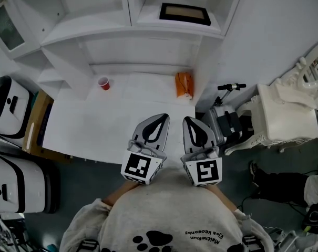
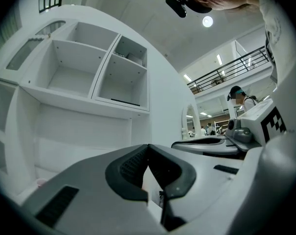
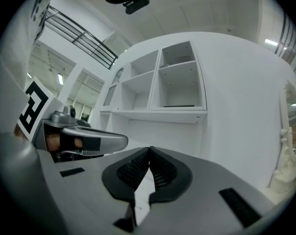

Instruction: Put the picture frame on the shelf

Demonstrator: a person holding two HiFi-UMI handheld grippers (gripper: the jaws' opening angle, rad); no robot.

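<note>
- Since the picture frame point(image 1: 184, 13) already sits inside the shelf unit point(image 1: 95, 33), in its upper right compartment, the main job looks done.
- Both gripper views show the frame only as a thin dark strip on that compartment's floor. It seems to lie flat there rather than stand, though the view is too poor to be sure.
- Nothing touches the frame, and both grippers are well apart from it, down in front of the shelf unit and close to the person's chest.
- Left gripper point(image 1: 163, 118): its jaws are pressed together at the tips with nothing between the pads. It hangs over the front edge of the shelf unit's white desk top point(image 1: 85, 130).
- Right gripper point(image 1: 187, 121): its jaws are likewise closed tip to tip and empty. It is just beside the left one, at the same front edge.
- A red cup point(image 1: 103, 83) stands at the back of the desk top, below the shelf unit's left compartments. An orange packet point(image 1: 184, 84) lies below the right compartment that holds the frame.
- My judgement is that little or nothing is left of the task. If the frame was meant to stand upright, one more reach into the compartment would be needed; otherwise the grippers look parked.
</note>
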